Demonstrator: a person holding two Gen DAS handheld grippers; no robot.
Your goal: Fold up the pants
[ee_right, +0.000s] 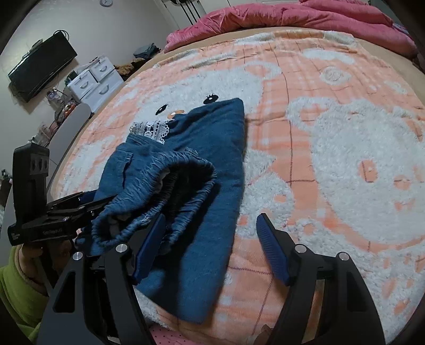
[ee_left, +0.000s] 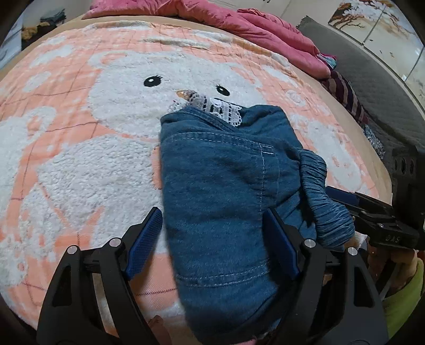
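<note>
denim: blue pants (ee_left: pixel 225 185) lie bundled on the peach-and-white fleece blanket (ee_left: pixel 79 164) that covers the bed, roughly in its middle, over the animal face in the weave.
lace: a white lace trim (ee_left: pixel 223 110) peeks out at the far end of the bundle.
waistband: the gathered elastic waistband (ee_right: pixel 156 185) sits puckered and gaping on top, nearer the left gripper's side in the right wrist view.
left gripper (ee_left: pixel 212 238): jaws stand wide, straddling the near end of the cloth; the blue pads flank the fabric without pinching it, so nothing is held.
right gripper (ee_right: pixel 209 249): jaws also wide, the near edge of the pants lying between them; one pad is close against the waistband folds, the other over bare blanket; no grip yet.
step in hand, as i judge it: settling down onto the near end to take hold for the next fold.
how to do it well: each gripper should bite only the layers meant to travel, at matching spots across the width, so the fold comes out square.
watch for: the slack waistband could snag a pad or get dragged along; the fluffy blanket may be caught with the denim if the jaws dip too deep.
background: a pink quilt (ee_right: pixel 292 16) is heaped at the far edge, well apart.
</note>
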